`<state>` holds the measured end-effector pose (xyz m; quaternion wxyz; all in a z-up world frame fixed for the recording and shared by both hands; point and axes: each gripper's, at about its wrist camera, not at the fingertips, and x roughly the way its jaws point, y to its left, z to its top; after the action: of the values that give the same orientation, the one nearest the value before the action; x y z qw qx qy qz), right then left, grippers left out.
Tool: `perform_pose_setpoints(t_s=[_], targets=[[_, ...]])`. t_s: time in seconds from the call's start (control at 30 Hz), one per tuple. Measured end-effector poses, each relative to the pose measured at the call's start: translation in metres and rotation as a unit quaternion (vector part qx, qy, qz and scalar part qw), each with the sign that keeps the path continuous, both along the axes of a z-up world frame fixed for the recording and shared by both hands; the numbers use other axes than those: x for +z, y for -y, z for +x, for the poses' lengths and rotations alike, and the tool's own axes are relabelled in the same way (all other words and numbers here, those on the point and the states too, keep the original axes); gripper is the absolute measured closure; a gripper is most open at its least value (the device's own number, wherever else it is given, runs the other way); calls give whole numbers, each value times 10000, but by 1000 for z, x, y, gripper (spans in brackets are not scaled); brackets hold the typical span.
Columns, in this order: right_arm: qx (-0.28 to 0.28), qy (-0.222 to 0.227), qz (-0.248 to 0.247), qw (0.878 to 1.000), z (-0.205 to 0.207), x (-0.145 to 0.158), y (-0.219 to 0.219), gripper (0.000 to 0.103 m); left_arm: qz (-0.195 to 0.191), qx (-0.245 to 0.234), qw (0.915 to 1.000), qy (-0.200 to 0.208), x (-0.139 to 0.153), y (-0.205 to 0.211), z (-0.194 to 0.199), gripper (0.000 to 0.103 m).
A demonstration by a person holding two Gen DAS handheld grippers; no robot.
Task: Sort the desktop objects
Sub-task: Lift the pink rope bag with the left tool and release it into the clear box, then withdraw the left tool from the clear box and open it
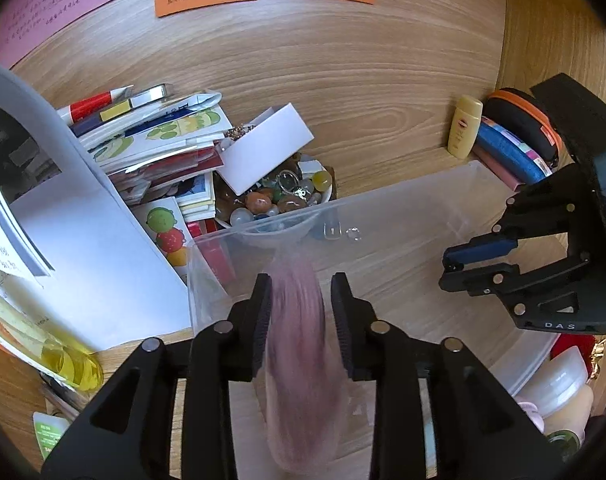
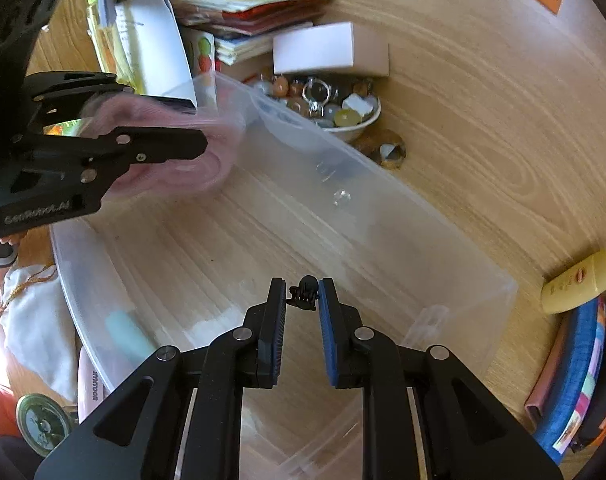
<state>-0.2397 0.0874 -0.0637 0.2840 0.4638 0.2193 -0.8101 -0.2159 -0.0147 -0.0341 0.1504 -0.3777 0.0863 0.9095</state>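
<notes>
Bowl behind bin, books left.

left wrist: aimed steeply down from close above the clear bin
right wrist: same, from the right
shared: bin, bowl of stones

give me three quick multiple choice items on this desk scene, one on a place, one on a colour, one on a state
1. Where is the bowl of stones?
A. inside the clear bin
B. behind the clear bin's far wall
C. on the book stack

2. What colour is the blurred item between the left gripper's fingers?
A. pink
B. green
C. black

3. What is the right gripper doing?
A. open, empty
B. shut on a small black clip
C. shut on a bottle

Answers:
1 B, the bowl sits just past the wall.
2 A, it reads pale pink.
3 B, the clip sits pinched at its tips.
</notes>
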Motion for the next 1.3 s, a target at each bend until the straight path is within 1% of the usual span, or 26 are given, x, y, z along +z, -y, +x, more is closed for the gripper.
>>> perform_pose_setpoints(t_s=[0.03, 0.07, 0.1, 0.13, 0.2, 0.33, 0.4, 0.43, 0.47, 0.57, 0.63, 0.7, 0.8, 0.87, 1.03, 1.13, 1.3], targets=[[-8, -1, 28, 10000, 0, 0, 0, 88, -18, -5, 10000, -29, 1, 0, 2, 63], [-1, 12, 46, 10000, 1, -1, 0, 87, -33, 0, 10000, -58, 2, 0, 4, 60], [-5, 25, 63, 10000, 1, -1, 0, 83, -62, 6, 9999, -116, 4, 0, 6, 53], [-25, 2, 71, 10000, 2, 0, 0, 78, -87, -1, 9998, -173, 6, 0, 9, 49], [-55, -165, 61, 9998, 5, 4, -1, 59, -144, -17, 9994, -303, 12, -1, 17, 47], [-66, -536, -23, 9985, 18, 22, -5, 51, -198, -26, 9986, -490, 23, -3, 28, 38], [-101, -688, -71, 9976, 23, 32, -9, 41, -245, -11, 9978, -610, 29, -4, 36, 34], [-119, -784, -82, 9968, 27, 37, -12, 38, -267, -6, 9974, -669, 32, -4, 40, 30], [-139, -866, -87, 9961, 27, 41, -7, 34, -294, 2, 9968, -746, 35, -5, 45, 28], [-195, -1088, -104, 9938, 42, 53, -15, 32, -387, 17, 9946, -961, 44, -10, 59, 20], [-254, -1219, -92, 9922, 49, 60, -22, 27, -438, 33, 9928, -1118, 50, -11, 69, 14], [-293, -1353, -96, 9903, 58, 66, -29, 22, -474, 66, 9909, -1256, 57, -12, 80, 11], [-332, -1523, -97, 9877, 73, 76, -37, 21, -538, 100, 9881, -1435, 64, -13, 95, 6], [-357, -1628, -116, 9859, 84, 81, -43, 21, -599, 161, 9862, -1535, 68, -13, 104, 6], [-383, -1926, -124, 9804, 114, 91, -55, 19, -548, 260, 9851, -1611, 74, -8, 126, 5], [-372, -2135, -83, 9762, 134, 93, -61, 18, -535, 306, 9840, -1674, 75, -5, 142, 3], [-419, -2336, -38, 9714, 159, 91, -70, 18, -618, 347, 9832, -1681, 71, -1, 167, 3]])
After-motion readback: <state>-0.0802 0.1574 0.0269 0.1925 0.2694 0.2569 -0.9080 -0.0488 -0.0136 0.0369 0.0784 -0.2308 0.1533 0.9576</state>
